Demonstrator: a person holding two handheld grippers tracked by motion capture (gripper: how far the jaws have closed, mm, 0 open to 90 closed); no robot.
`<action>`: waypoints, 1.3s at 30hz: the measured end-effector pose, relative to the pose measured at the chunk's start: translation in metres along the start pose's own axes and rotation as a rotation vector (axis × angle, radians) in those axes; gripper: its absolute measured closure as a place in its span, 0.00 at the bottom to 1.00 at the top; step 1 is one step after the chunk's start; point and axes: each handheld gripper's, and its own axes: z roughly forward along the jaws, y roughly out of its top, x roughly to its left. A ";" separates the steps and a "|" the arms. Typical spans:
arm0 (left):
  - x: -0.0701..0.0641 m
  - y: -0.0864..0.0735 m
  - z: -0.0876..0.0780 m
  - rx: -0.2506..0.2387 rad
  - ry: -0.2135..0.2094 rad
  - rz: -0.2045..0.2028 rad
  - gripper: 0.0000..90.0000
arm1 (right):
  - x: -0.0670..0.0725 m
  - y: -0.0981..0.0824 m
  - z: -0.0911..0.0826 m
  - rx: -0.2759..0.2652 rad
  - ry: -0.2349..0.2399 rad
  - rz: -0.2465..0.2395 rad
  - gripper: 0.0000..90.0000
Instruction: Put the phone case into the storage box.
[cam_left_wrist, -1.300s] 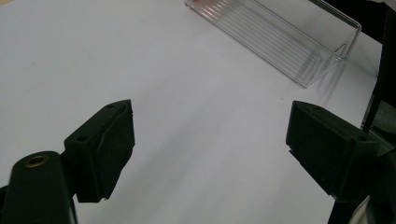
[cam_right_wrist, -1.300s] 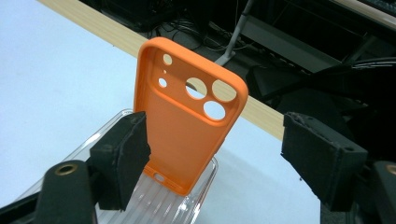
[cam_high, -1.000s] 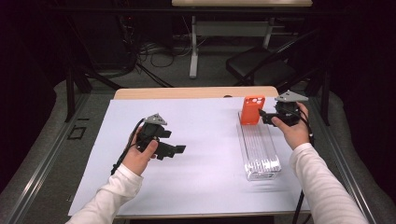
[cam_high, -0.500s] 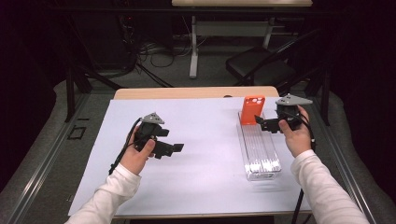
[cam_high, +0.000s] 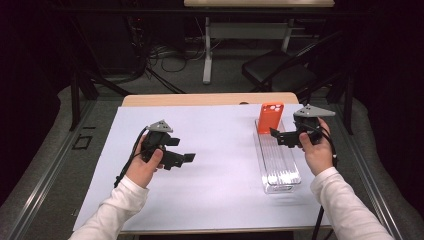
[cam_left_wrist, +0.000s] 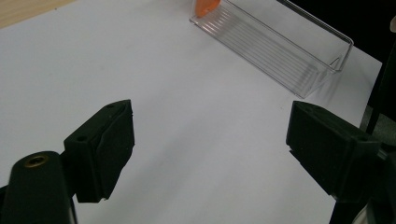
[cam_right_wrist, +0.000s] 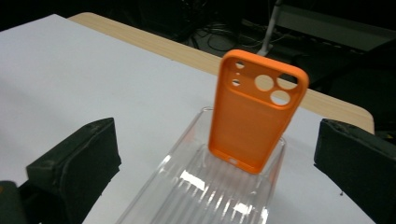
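So the right gripper (cam_high: 278, 136) is held up over the clear tray (cam_high: 280, 165) on the right side of the desk (cam_high: 215, 200), hand wrapped round its body, forearm coming in from the bottom right in a white sleeve. It points across toward the left, sitting just in front of the orange phone case (cam_high: 270, 118). Its fingers (cam_right_wrist: 74, 163) have just been opening and now stand wide apart with nothing between the pads; in the right gripper view the case sits past them, clear of both.

The case stands upright at the far end of the tray, leaning a bit against the end wall. It looks like soft matte silicone, rounded corners, with a cluster of round camera cutouts near the top.

The tray is long, narrow, see-through plastic with a ribbed floor that catches the light.

The left gripper (cam_high: 186, 159) hangs above the bare middle-left of the desk, pointing right, well apart from the tray. Its fingers (cam_left_wrist: 107, 144) are spread wide too, holding nothing. Chunky black blocks with flat rubbery pads. The desk top is a plain white sheet over light wood.
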 end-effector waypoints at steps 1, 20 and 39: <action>0.000 0.000 -0.001 -0.001 -0.001 0.005 0.18 | 0.002 0.000 -0.001 0.001 0.005 -0.004 0.00; 0.001 -0.002 -0.006 -0.010 0.002 0.010 0.18 | 0.042 0.005 -0.005 -0.002 0.128 -0.070 0.00; -0.005 -0.018 -0.002 -0.039 -0.026 0.027 0.18 | 0.083 -0.012 -0.007 -0.024 0.236 -0.089 0.00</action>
